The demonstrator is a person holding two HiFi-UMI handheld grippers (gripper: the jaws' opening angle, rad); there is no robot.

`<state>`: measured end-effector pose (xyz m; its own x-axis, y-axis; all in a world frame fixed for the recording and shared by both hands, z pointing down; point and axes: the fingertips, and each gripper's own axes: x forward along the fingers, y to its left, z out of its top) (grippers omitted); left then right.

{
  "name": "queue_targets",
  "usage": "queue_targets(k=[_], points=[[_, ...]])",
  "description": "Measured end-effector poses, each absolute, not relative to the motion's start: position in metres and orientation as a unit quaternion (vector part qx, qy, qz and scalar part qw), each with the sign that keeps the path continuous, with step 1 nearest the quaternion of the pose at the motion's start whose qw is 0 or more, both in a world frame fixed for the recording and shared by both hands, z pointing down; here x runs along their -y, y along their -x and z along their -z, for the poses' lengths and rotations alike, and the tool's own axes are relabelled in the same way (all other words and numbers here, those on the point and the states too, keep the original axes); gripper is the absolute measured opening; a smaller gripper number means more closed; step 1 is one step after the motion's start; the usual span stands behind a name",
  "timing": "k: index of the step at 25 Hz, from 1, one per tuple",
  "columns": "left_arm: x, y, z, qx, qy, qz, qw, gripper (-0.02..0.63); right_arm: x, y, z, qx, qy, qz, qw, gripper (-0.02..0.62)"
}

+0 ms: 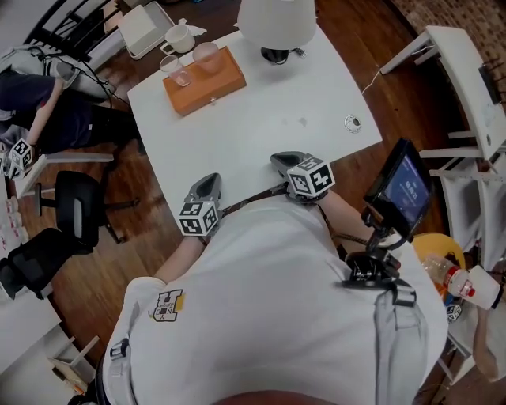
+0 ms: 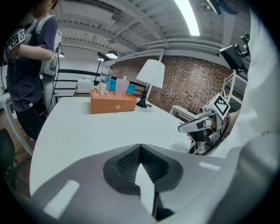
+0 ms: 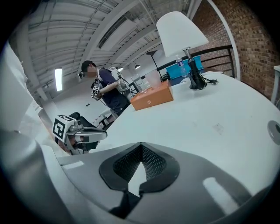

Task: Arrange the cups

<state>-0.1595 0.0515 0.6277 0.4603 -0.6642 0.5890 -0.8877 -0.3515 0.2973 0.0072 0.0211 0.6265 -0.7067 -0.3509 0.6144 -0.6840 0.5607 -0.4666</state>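
Two clear cups stand on an orange box (image 1: 204, 81) at the table's far left: a glass (image 1: 175, 70) and a pinkish cup (image 1: 207, 57). A white mug (image 1: 179, 37) sits just beyond the box. In the left gripper view the box (image 2: 113, 103) carries the glass (image 2: 104, 81) and the pinkish cup (image 2: 122, 84). My left gripper (image 1: 207, 187) and right gripper (image 1: 281, 161) hover at the near table edge, far from the cups. Both are shut with nothing between them, as seen in the left gripper view (image 2: 140, 146) and the right gripper view (image 3: 141, 146).
A white lamp (image 1: 277, 20) stands at the far edge of the white table (image 1: 261, 119). A small round fitting (image 1: 353, 123) lies at the right. A white tray (image 1: 146, 28) is behind the mug. A tablet on a stand (image 1: 399, 190) is to my right; a person (image 1: 47, 103) and chairs are left.
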Motion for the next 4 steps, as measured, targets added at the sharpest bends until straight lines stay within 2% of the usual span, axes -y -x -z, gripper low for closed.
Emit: queue_targets(k=[4], points=[[-0.0602, 0.1548, -0.6276, 0.482, -0.800, -0.191, 0.302, 0.000, -0.0247, -0.0025, -0.6252, 0.856, -0.291, -0.355, 0.237, 0.000]])
